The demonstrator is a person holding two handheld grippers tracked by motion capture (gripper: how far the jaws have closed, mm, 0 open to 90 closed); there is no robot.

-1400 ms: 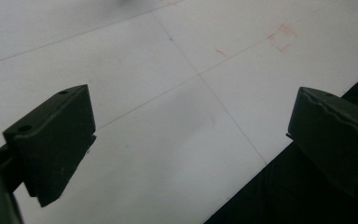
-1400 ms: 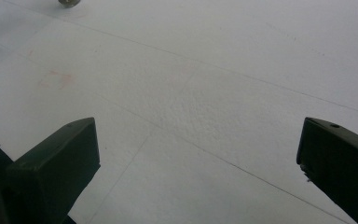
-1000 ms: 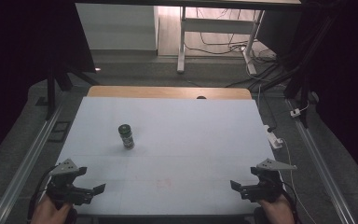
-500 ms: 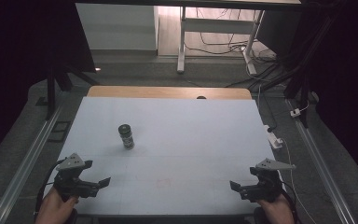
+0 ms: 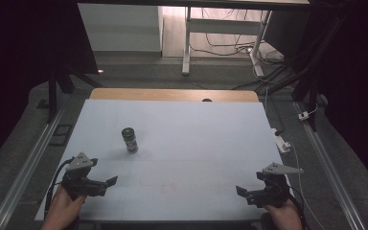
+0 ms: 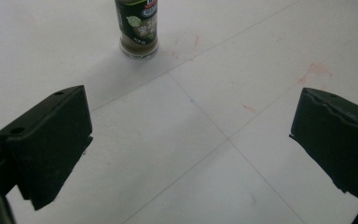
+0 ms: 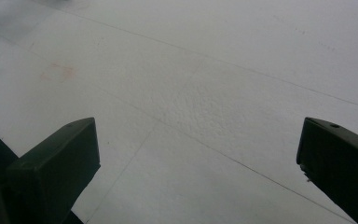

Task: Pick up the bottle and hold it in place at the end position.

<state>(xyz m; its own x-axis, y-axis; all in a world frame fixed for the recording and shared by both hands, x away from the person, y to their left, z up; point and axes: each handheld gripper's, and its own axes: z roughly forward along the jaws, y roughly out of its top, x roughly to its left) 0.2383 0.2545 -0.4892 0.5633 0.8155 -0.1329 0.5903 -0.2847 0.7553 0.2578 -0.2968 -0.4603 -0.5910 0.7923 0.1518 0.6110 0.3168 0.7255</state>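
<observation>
At the near edge of the white table (image 5: 196,124), two hand-held black two-jaw grippers rest low, well apart. The left gripper (image 5: 106,182) sits near the left corner, jaws spread wide and empty. The right gripper (image 5: 241,190) sits near the right corner, jaws likewise spread and empty. Farther in, left of centre, a small dark cylindrical spice jar with a green label (image 5: 130,140) stands upright. It lies ahead of the left gripper, slightly to its right, so the left hand is much nearer for a reach.

spice jar (image 6: 137,28) top cut off by frame edge, label print too small to read
</observation>
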